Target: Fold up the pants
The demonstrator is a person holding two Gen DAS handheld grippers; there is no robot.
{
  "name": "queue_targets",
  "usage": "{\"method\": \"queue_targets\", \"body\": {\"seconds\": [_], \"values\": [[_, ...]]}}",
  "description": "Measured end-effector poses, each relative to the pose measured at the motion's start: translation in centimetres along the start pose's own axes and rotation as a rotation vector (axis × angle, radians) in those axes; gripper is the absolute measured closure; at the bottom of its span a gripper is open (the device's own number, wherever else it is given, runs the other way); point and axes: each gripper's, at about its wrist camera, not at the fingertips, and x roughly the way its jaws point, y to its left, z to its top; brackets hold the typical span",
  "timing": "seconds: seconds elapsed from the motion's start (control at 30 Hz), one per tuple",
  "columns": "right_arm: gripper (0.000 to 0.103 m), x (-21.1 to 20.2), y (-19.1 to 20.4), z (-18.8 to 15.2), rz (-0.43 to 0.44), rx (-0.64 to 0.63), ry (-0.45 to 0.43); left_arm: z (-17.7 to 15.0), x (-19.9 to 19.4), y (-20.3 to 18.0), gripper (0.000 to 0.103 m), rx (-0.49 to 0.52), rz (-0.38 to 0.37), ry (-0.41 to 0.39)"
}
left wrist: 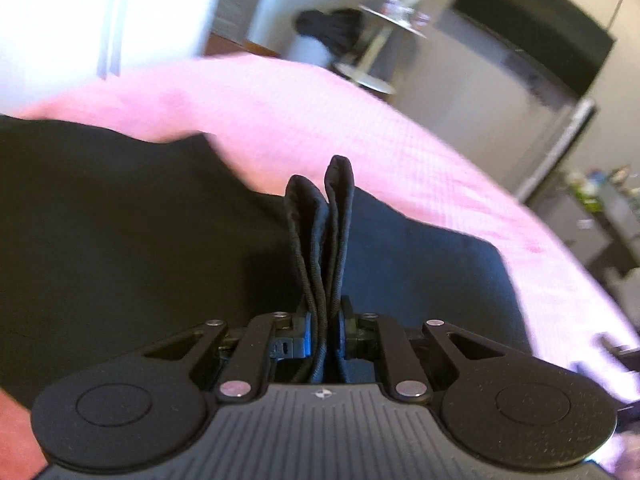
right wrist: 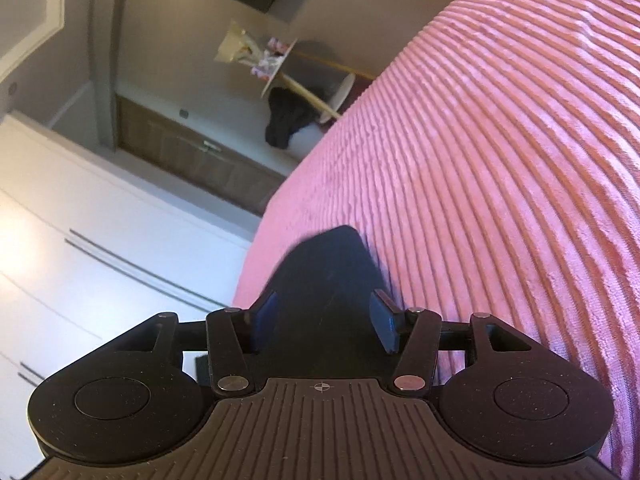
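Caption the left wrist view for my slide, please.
Left gripper pinches bunched black pants above a pink bedspread.

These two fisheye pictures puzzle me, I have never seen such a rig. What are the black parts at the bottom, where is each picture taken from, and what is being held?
There is no robot here. A person carries a hand-held gripper in each hand, and a camera on each looks forward along its two fingers, so the black parts below are the tools themselves. One picture comes from the left hand-held gripper, the other from the right hand-held gripper. Both look over a pink ribbed bedspread on which black pants lie. The left one is shut on a bunched fold of the pants. The right one stands open, with dark cloth between its blue pads, which do not appear to press it.
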Motion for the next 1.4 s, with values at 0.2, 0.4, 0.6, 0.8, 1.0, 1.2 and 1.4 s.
{"method": "queue_targets", "body": {"seconds": [0.2,0.4,0.6,0.8,1.0,1.2,1.4], "values": [[0.060,3.3,4.3,-0.5,-0.145,-0.245,0.145,-0.6,1.5,1.4,0.073,-0.050,0.040,0.023],[0.081,8.3,7.4,-1.2,-0.274,-0.421,0.213,-0.7,3.3,2.9,0.062,-0.119,0.029,0.035],[0.085,15.5,8.3,-3.0,-0.444,-0.609,0.257,-0.6,2.8,4.3,0.062,-0.157,0.017,0.001],[0.088,16.8,8.0,-4.0,-0.449,-0.702,0.150,-0.5,2.8,4.6,0.062,-0.124,-0.009,-0.012],[0.083,15.9,7.3,-3.2,-0.409,-0.574,0.169,-0.8,3.0,5.4,0.074,-0.135,-0.039,-0.026],[0.058,13.4,6.8,-2.8,-0.333,-0.385,0.149,-0.7,1.6,5.5,0.092,-0.167,-0.115,-0.076],[0.056,10.3,6.9,-3.5,-0.246,-0.288,0.085,0.1,-1.7,5.6,0.092,-0.187,-0.126,-0.187]]}}
